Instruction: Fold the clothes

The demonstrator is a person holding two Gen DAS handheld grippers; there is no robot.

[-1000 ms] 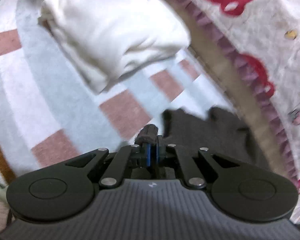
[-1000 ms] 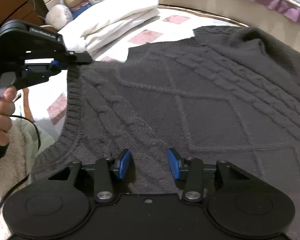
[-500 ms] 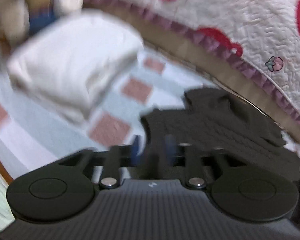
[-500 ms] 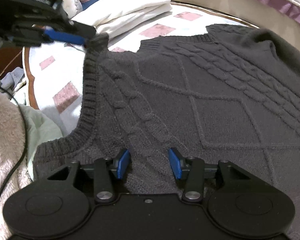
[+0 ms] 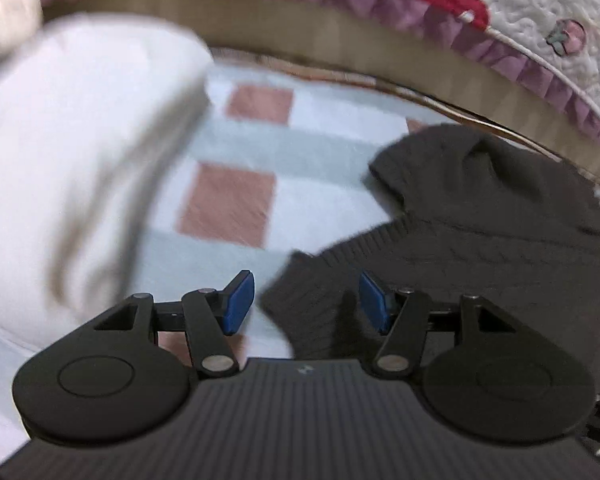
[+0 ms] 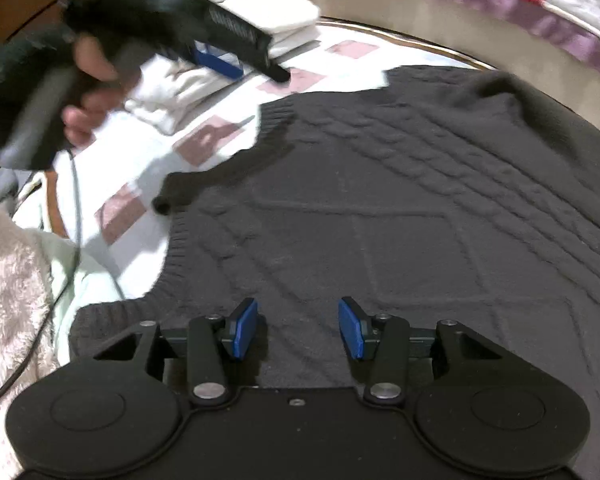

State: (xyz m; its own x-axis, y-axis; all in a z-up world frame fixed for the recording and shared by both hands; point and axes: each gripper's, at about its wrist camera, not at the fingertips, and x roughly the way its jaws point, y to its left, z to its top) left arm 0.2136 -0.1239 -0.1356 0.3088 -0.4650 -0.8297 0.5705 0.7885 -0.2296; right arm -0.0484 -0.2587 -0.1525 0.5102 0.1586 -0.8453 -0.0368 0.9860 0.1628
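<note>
In the right wrist view the right gripper [image 6: 298, 330] is held low over the dark cable-knit sweater [image 6: 400, 208], its blue pads apart and nothing caught between them. The sweater is spread flat on the checked bedsheet [image 6: 140, 160], its ribbed hem [image 6: 172, 248] running from about eight o'clock up toward eleven. The left gripper [image 5: 306, 306] is likewise seen with jaws apart and empty, a ribbed corner of the sweater lying just beyond its pads at about one o'clock. For a clean fold, the two hem corners would best be pinched squarely on the ribbing and carried together. A folded white stack [image 5: 72, 160] lies farther off at ten o'clock and should be kept clear.
</note>
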